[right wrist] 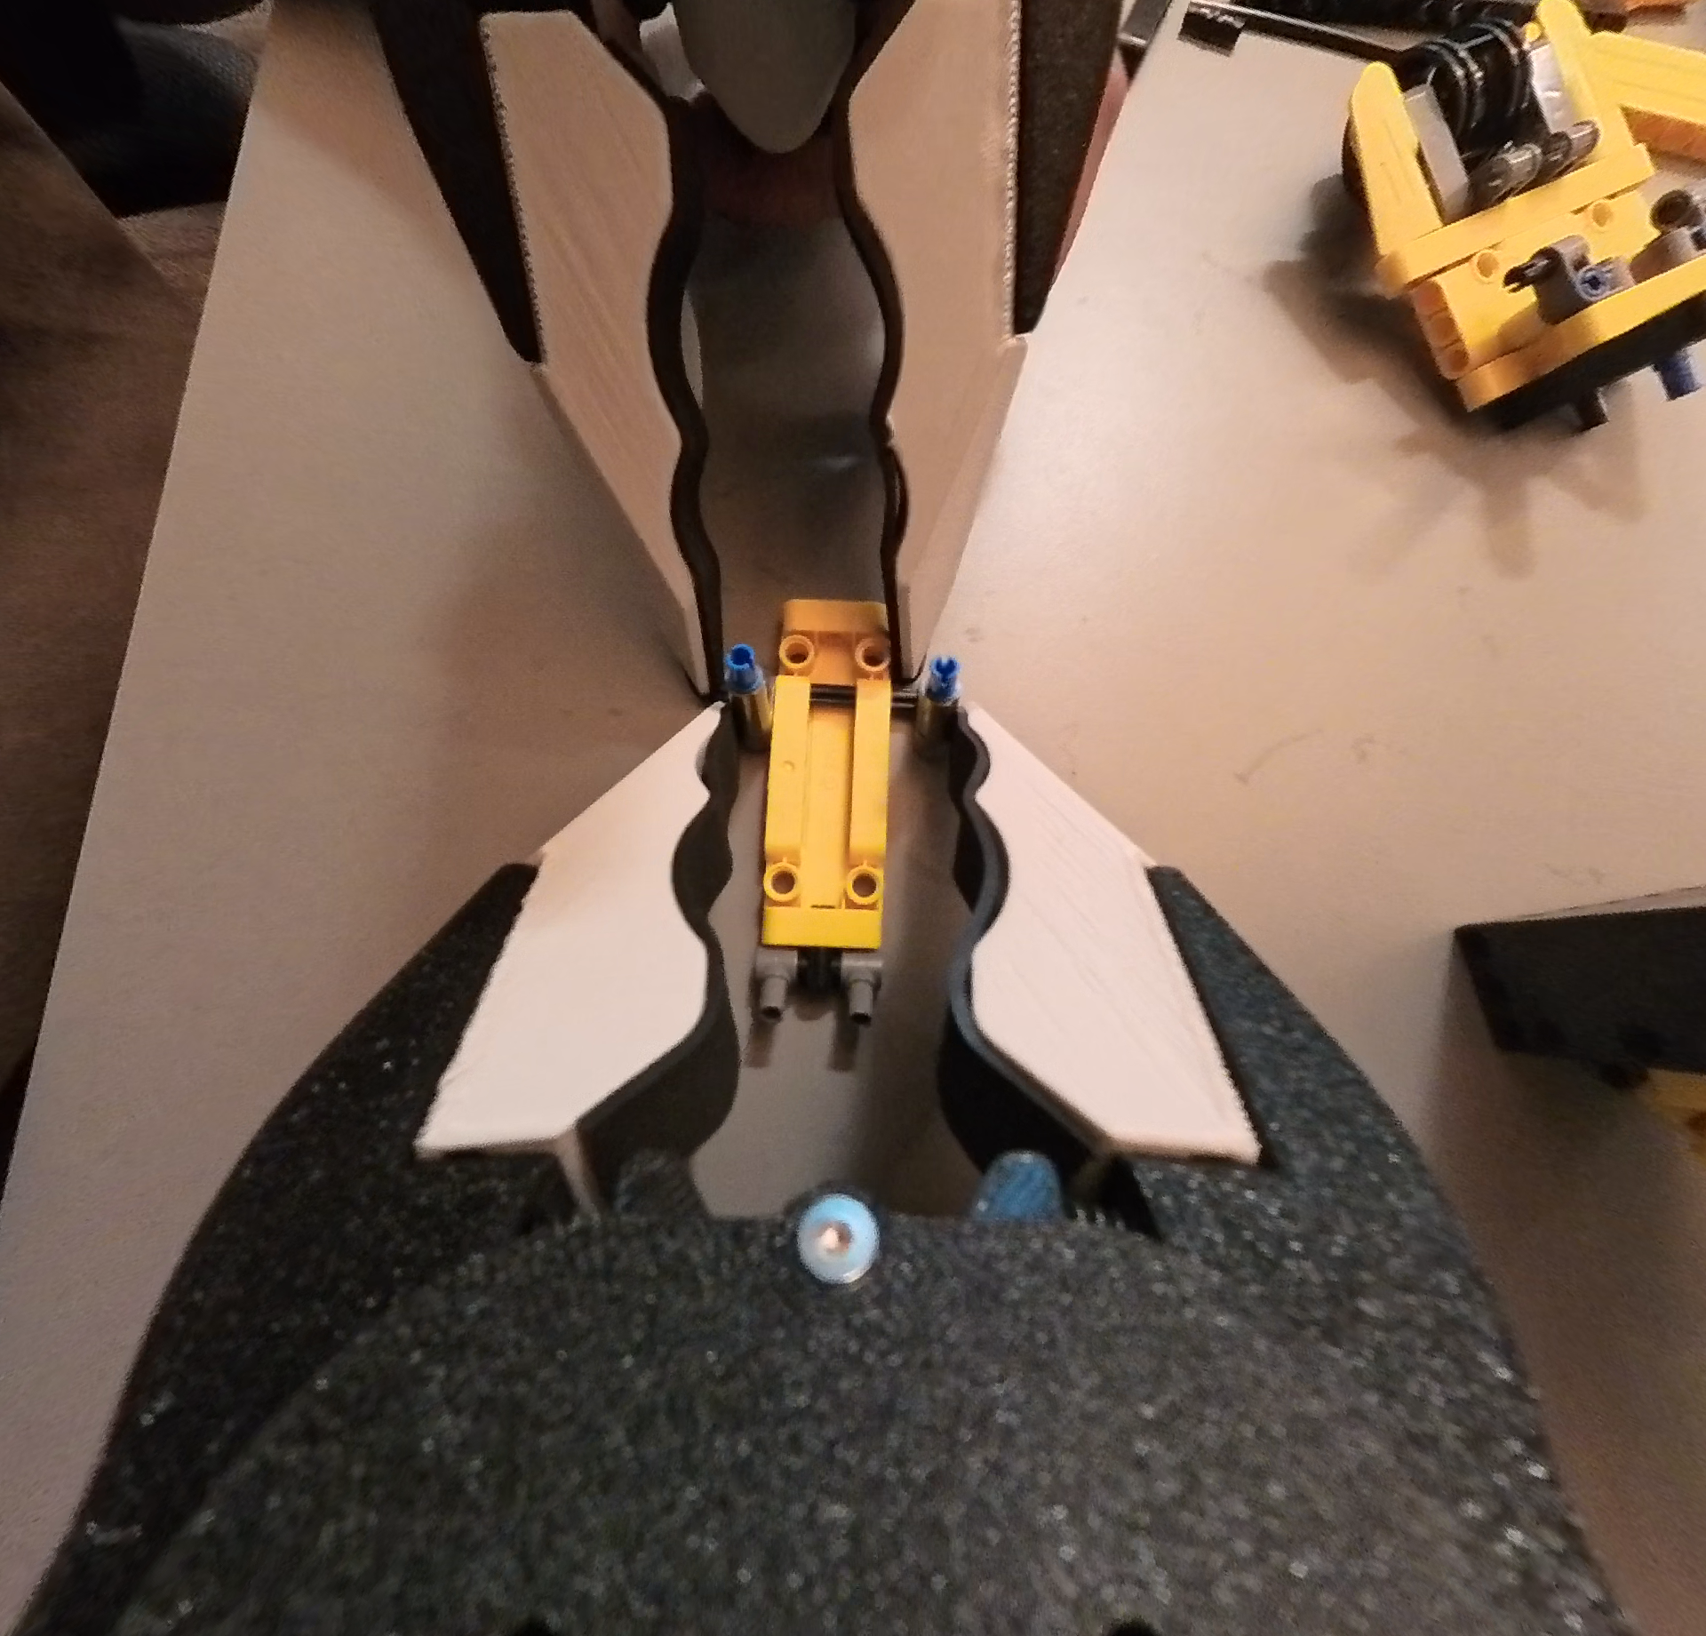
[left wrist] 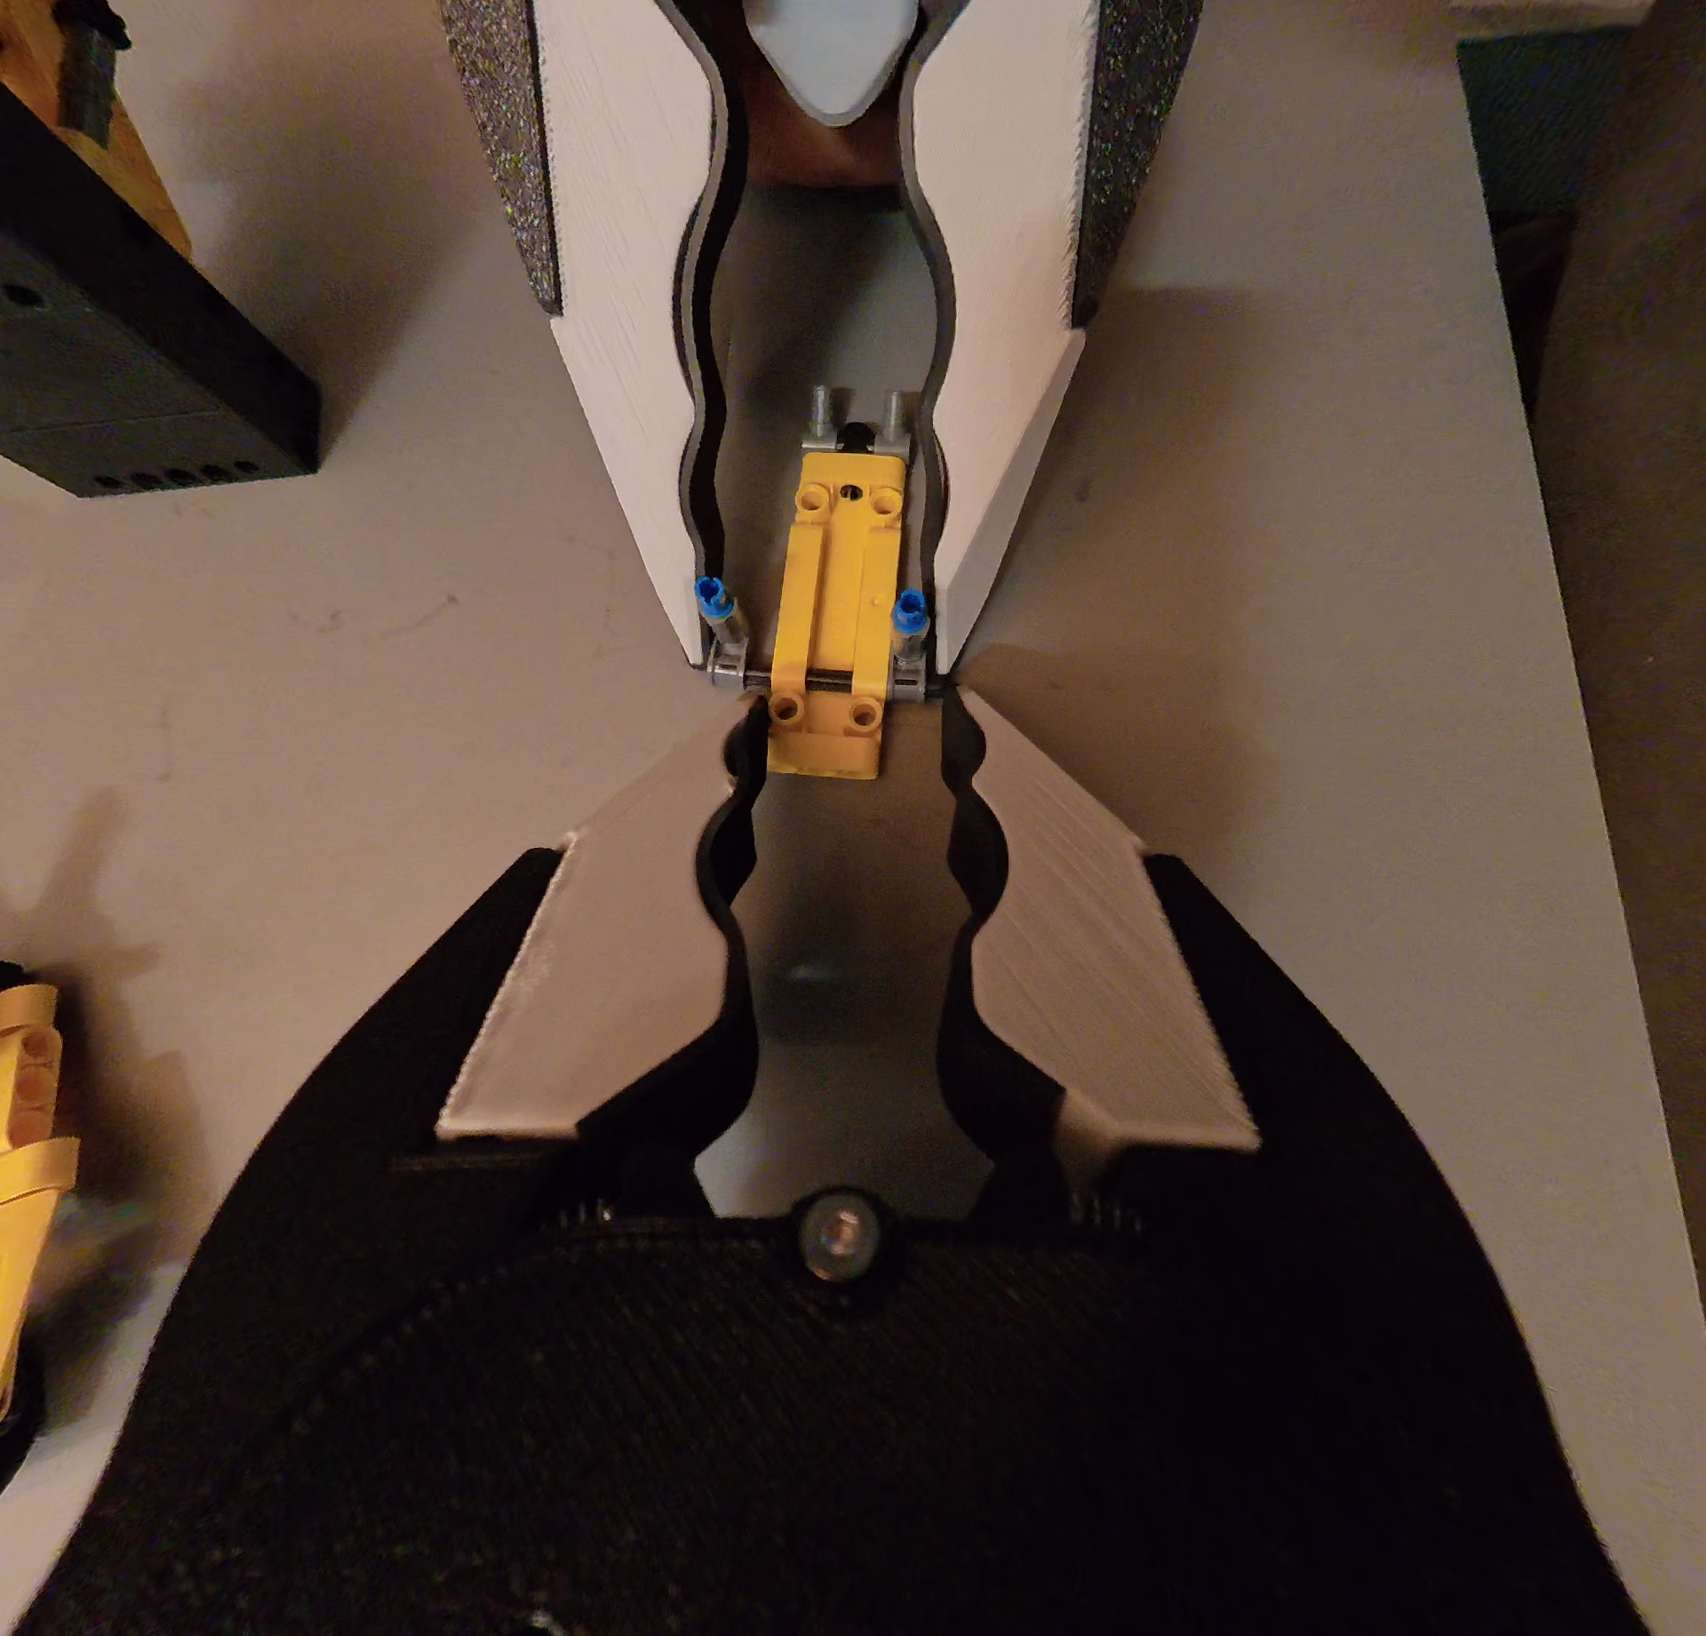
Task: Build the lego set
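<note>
A small yellow brick assembly (left wrist: 835, 595) with a black cross axle, two grey connectors topped by blue pins (left wrist: 707, 591) and two grey pegs at one end sits between two grippers that face each other over a pale table (left wrist: 369, 668). My right gripper (right wrist: 842, 719) is closed across the grey connectors, and the assembly (right wrist: 822, 807) lies between its fingers. It also shows in the left wrist view (left wrist: 824, 664). My left gripper (left wrist: 849, 710) stands open around the assembly's plain yellow end. One fingertip (left wrist: 743, 724) touches it and the other is apart. It also shows in the right wrist view (right wrist: 803, 678).
A black block (left wrist: 138, 364) lies to the left gripper's upper left, and part of a yellow brick model (left wrist: 28, 1130) shows at its left edge. The right wrist view shows a larger yellow brick model (right wrist: 1514, 207), loose parts behind it and the black block (right wrist: 1588, 982). The table edge (right wrist: 185, 391) runs close by. Less than 4 cm separates the two grippers' tips.
</note>
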